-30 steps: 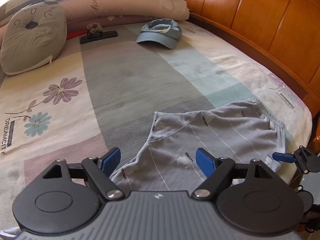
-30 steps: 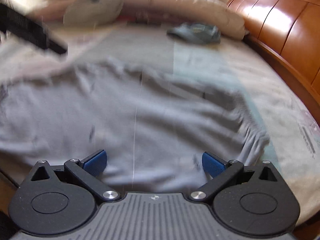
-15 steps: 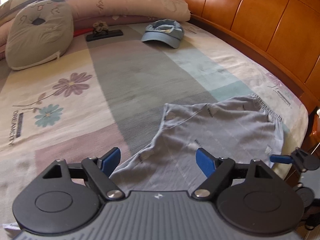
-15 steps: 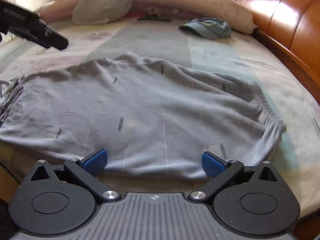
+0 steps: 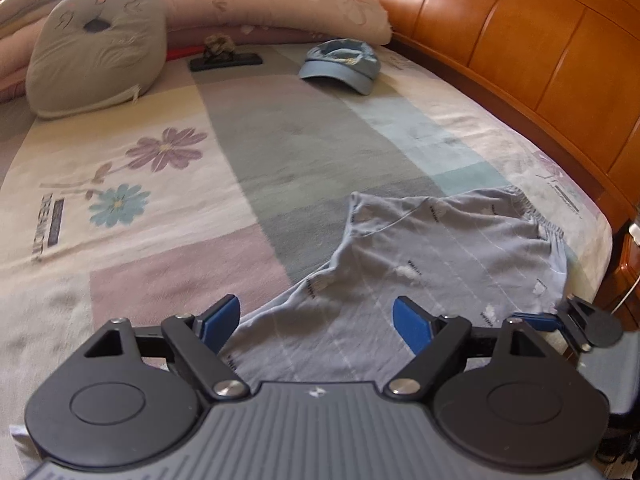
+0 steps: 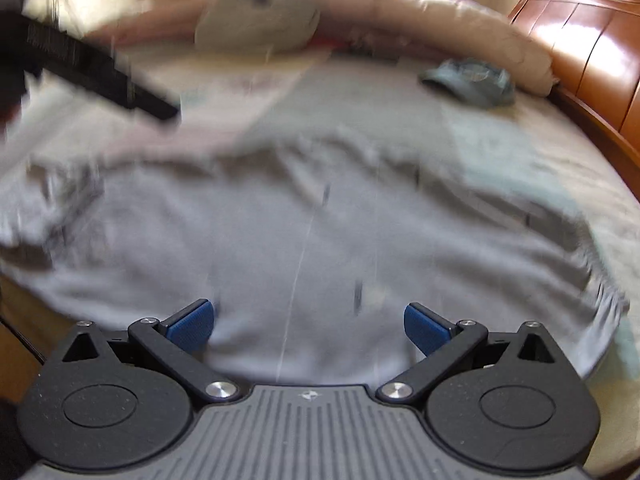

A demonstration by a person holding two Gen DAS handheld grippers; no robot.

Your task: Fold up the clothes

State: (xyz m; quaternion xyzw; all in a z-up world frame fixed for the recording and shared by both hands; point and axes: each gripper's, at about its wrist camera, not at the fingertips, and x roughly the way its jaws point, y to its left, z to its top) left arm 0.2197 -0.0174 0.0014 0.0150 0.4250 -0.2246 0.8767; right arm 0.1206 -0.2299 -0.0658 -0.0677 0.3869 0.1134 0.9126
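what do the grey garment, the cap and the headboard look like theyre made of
Grey garment: soft knit, probably cotton jersey, matte; it drapes limp and has a gathered elastic edge. Cap: blue woven cloth, likely cotton or denim, matte with a slumped crown. Headboard: wood, orange-brown, glossy varnish with bright window reflections.

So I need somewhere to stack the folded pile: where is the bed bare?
Bare: the sheet's flower print and grey stripe, between cushion, cap and grey garment. Crowded: the pillows at the far end, and the near edge under the garment.
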